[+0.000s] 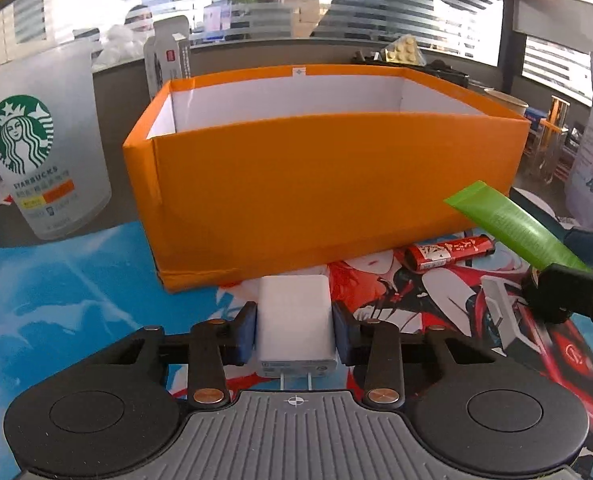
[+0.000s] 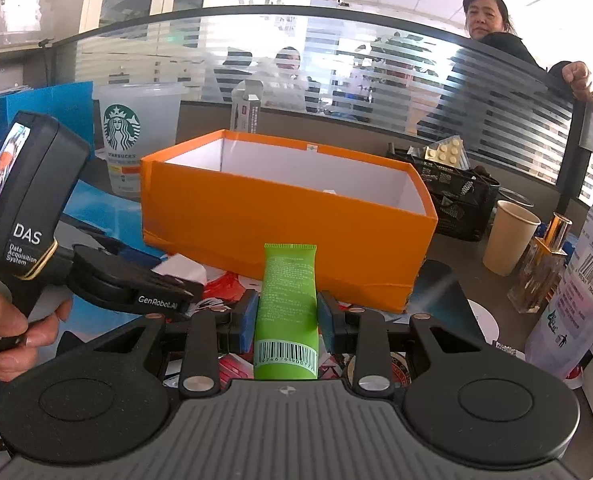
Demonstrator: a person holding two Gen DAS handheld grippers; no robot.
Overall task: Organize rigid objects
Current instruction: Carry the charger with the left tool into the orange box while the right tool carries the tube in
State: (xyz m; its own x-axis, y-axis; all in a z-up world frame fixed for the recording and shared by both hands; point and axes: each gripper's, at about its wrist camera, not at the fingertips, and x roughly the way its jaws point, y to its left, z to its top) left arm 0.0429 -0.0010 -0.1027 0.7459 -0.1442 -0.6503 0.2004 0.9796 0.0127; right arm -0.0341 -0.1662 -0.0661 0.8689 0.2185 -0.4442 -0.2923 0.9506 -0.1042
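White charger (image 1: 294, 326) sits clamped in the left gripper (image 1: 294, 330), before the orange box (image 1: 328, 196). The right gripper (image 2: 286, 320) pinches a green tube (image 2: 288, 308); something pale, perhaps an object, lies inside the box.

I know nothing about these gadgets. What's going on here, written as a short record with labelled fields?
Left gripper: shut on a white charger, held low in front of the box
Right gripper: shut on a green tube, barcode end nearest the camera
Orange box: open top, white inside; contents mostly hidden from both views
Still on the mat: a red tube lying beside the box
Bystander items: Starbucks cup, paper cup
Likely next: both held items probably go into the box
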